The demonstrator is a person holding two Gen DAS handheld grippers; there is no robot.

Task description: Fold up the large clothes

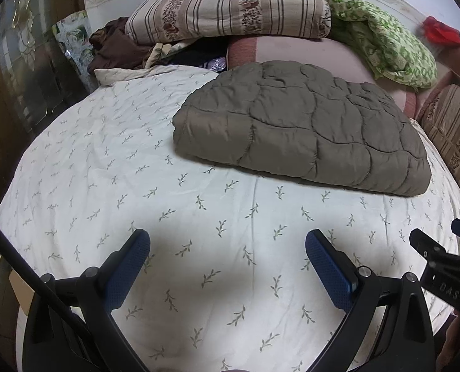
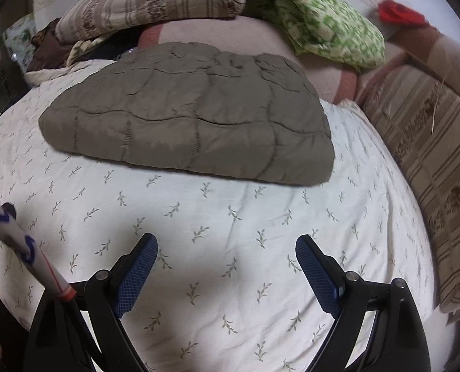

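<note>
1. While its blue-padded jaws stand spread wide and empty, the left gripper (image 1: 227,241) hovers over the leaf-print bedsheet (image 1: 105,167).
2. The right gripper (image 2: 226,246) is likewise released, holding nothing, above the same sheet.
3. Beyond both, the folded olive quilted garment (image 2: 192,117) lies flat on the bed.
4. Behind it, a striped pillow (image 1: 230,9) and a green floral cloth (image 1: 391,43) are piled.

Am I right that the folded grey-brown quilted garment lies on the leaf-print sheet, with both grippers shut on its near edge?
Not quite. The quilted garment does lie folded on the leaf-print sheet, but both wrist views show the left gripper and right gripper open and empty, short of its near edge.
</note>
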